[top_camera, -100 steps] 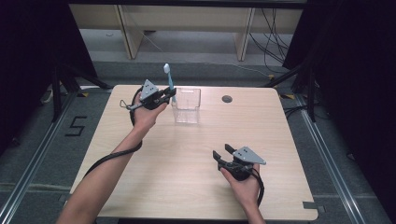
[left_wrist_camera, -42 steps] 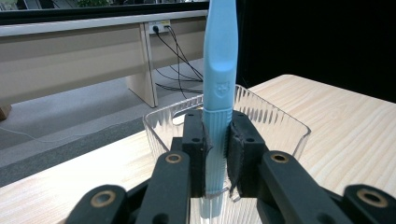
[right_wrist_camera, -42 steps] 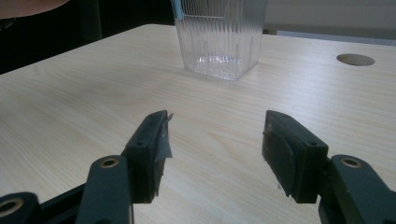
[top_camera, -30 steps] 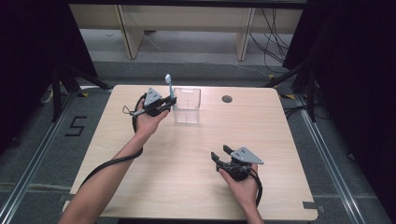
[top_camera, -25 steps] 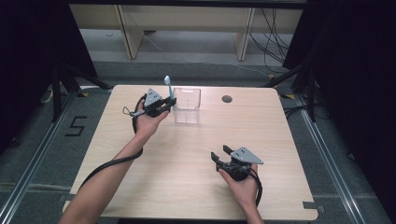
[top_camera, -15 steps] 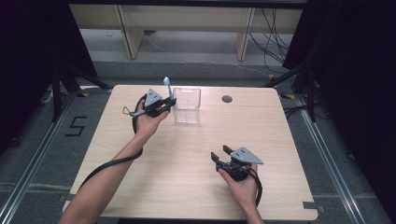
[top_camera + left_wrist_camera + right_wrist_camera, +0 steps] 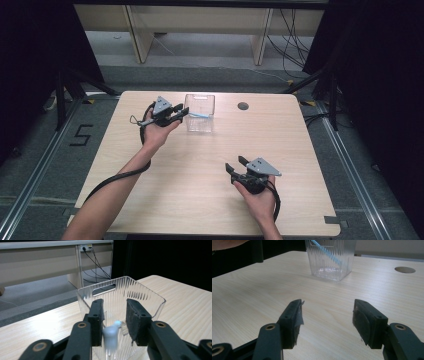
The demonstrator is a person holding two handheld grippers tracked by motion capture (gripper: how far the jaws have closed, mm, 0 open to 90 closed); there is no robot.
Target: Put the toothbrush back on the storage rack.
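Looking from the high view: we are holding the left gripper (image 7: 177, 113) at the rim of the clear ribbed bin (image 7: 199, 113) near the far edge of the table (image 7: 165, 200), its jaws having just been opening; the toothbrush (image 7: 201, 114) is lying slanted inside the bin; the right gripper (image 7: 239, 167) is resting well apart, nearer us.

Left gripper view: we are seeing our jaws parted, with the toothbrush's blurred white head (image 7: 111, 336) between them but not pinched, so the tool is released; the handle is reaching down into the bin (image 7: 147, 296).

Right gripper view: we are keeping the right gripper (image 7: 327, 315) spread wide and empty over bare wood; the bin (image 7: 330, 257) is standing ahead, with the blue toothbrush handle (image 7: 325, 251) leaning across it.

Risk: we are judging that pulling the left gripper back could snag the brush head, which lies close to one pad, and drag it out or tip the light bin.
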